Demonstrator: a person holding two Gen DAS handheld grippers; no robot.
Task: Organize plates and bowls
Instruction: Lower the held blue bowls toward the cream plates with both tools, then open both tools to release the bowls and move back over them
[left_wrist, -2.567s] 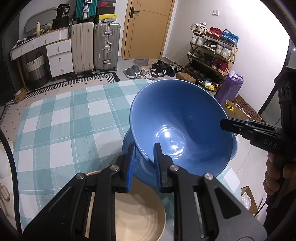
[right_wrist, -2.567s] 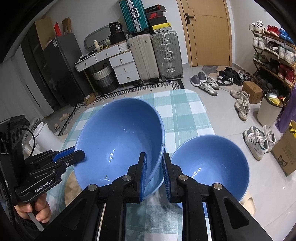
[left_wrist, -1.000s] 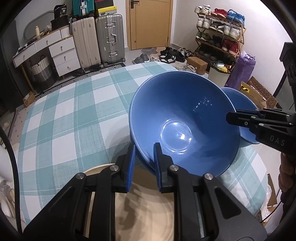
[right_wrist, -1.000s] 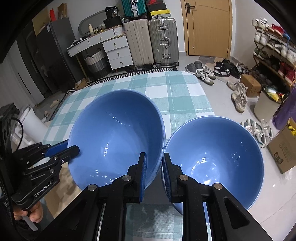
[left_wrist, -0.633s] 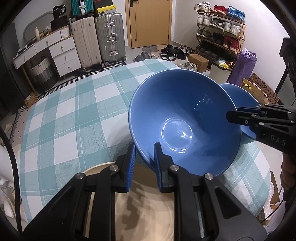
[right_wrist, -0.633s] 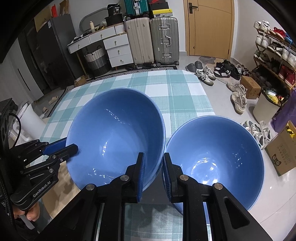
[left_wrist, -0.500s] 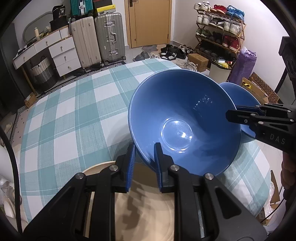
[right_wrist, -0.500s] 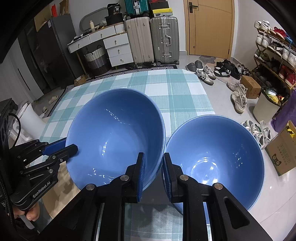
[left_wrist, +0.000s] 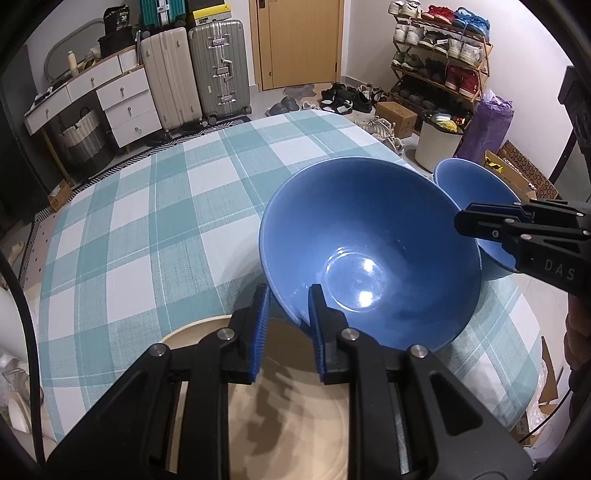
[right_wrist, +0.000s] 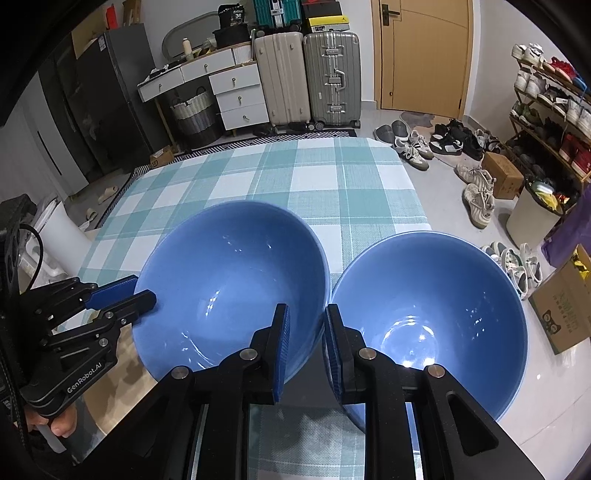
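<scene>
Left gripper (left_wrist: 286, 317) clamped on near rim of glossy deep blue ceramic bowl (left_wrist: 369, 254), tilted above a round beige plate (left_wrist: 291, 417). Right gripper (right_wrist: 306, 343) clamped on near rim of a second matching blue bowl (right_wrist: 436, 317), just right of the first. Beyond both: teal-and-white checked bench (right_wrist: 317, 184).

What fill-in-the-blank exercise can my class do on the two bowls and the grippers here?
1. Both bowls are coloured ____.
2. The left gripper is shut on the rim of the ____ bowl.
3. The right gripper grips the right bowl by its ____.
4. The tablecloth has a ____ pattern.

Missing words: blue; left; rim; checked
</scene>
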